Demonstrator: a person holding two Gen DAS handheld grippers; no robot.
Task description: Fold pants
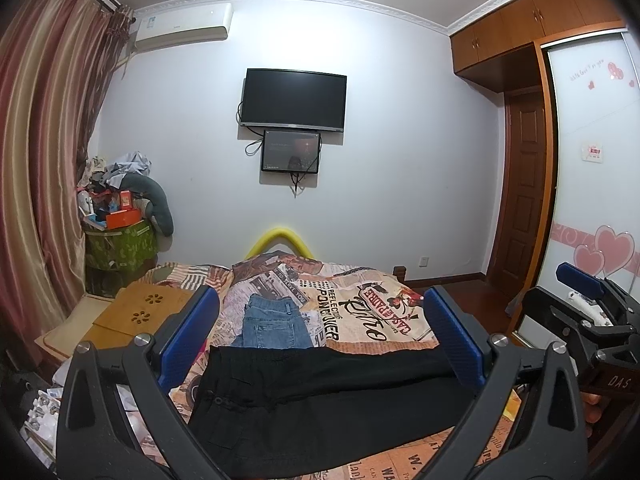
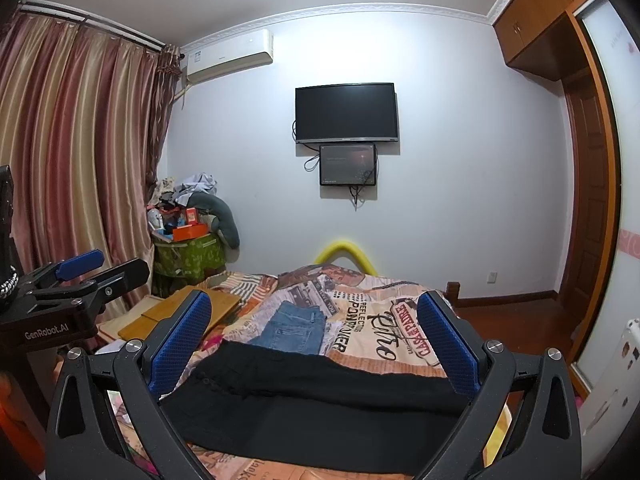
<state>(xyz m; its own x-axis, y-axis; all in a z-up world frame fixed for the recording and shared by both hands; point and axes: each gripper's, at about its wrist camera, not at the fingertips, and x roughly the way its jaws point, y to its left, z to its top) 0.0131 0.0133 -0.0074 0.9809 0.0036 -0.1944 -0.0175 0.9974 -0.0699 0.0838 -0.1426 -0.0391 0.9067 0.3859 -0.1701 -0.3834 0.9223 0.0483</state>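
Black pants (image 1: 320, 396) lie spread crosswise on the near end of the bed (image 1: 372, 308), also seen as black pants (image 2: 320, 400) in the right wrist view. A folded pair of blue jeans (image 1: 276, 324) rests just beyond them; the same jeans (image 2: 296, 328) show in the right wrist view. My left gripper (image 1: 320, 336) hovers above the black pants, open, with nothing between its blue pads. My right gripper (image 2: 316, 340) is also open above the pants and holds nothing. Each gripper appears at the edge of the other's view: right gripper (image 1: 588, 292), left gripper (image 2: 76, 276).
A wooden lap desk (image 1: 144, 308) lies on the bed's left side. A cluttered green box (image 1: 120, 244) stands in the left corner by the curtain (image 1: 44, 160). A TV (image 1: 294, 100) hangs on the far wall. A wardrobe (image 1: 592, 160) and door (image 1: 524, 188) are at right.
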